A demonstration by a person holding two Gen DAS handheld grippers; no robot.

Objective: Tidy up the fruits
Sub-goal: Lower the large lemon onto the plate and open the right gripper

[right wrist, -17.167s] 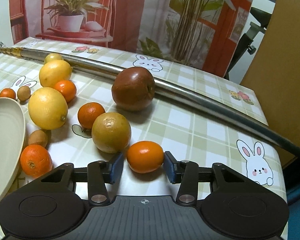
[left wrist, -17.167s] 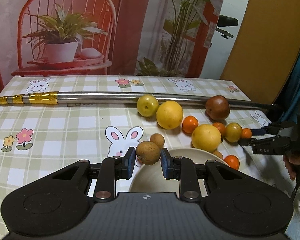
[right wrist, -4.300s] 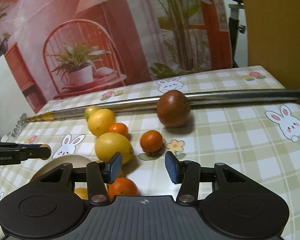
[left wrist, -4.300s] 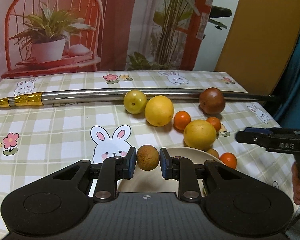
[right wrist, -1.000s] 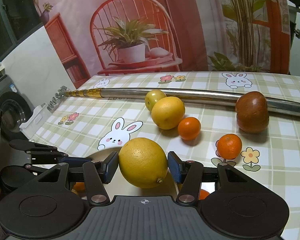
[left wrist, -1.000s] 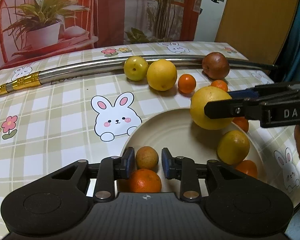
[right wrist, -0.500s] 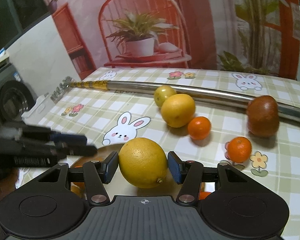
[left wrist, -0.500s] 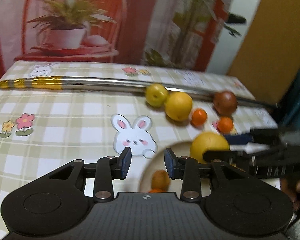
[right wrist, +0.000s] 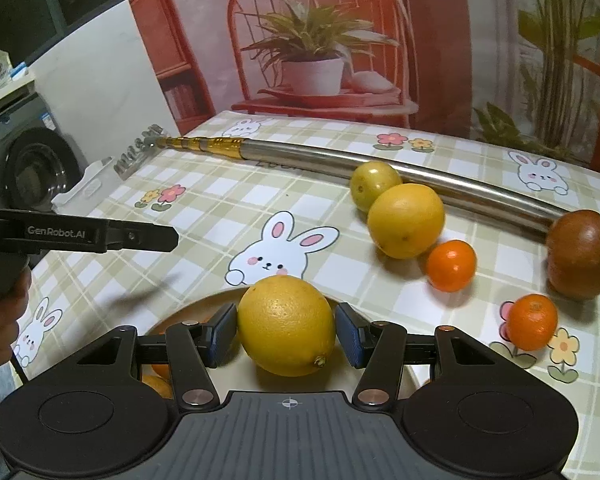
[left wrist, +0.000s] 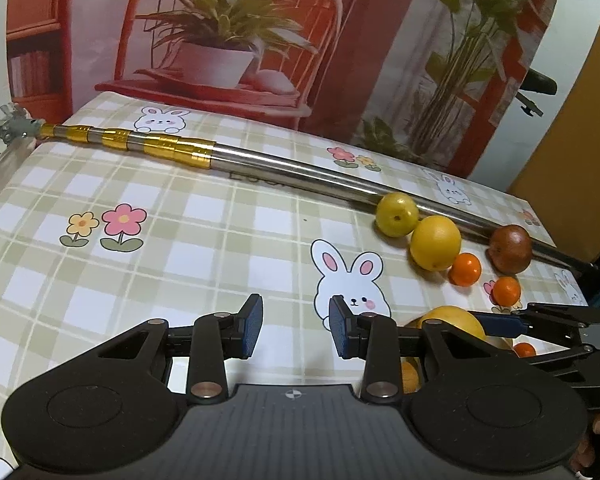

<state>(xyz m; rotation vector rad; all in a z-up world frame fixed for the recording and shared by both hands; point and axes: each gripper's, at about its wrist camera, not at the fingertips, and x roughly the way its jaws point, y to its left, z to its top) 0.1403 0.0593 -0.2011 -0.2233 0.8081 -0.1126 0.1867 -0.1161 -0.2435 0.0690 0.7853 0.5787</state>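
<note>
Lemon (right wrist: 286, 324) clamped between the blue pads of the right gripper (right wrist: 285, 334), low over the near part of the plate (right wrist: 204, 303); hard to say whether touching the plate or hanging just above it. Same hold and same place as a second ago, so not yet released.

Big change on the other side: left gripper (left wrist: 296, 330) now wide apart and empty, pulled back and swung left, pointing at bare tablecloth (left wrist: 204, 248) beside the printed rabbit, whereas a second ago straddling a small brown fruit down in the plate. Means that fruit delivered and the left side free for another pick.

Inside the plate, mostly hidden behind the gripper bodies: slivers of orange fruit (right wrist: 160, 378) at the near left edge in the right wrist view, and an orange-brown scrap behind the right finger in the left wrist view, possibly the brown fruit just dropped.

Still out on the cloth, far right of the plate: yellow-green fruit (right wrist: 374, 184) touching the steel pole (right wrist: 340, 156), large yellow citrus (right wrist: 406, 220) against it, first mandarin (right wrist: 451, 266) just beside that, second mandarin (right wrist: 532, 322) nearer and further right, dark brown fruit (right wrist: 578, 254) by the pole. Five pieces to go, so roughly past halfway. Next likely step: easing the lemon down without knocking what already lies there.
</note>
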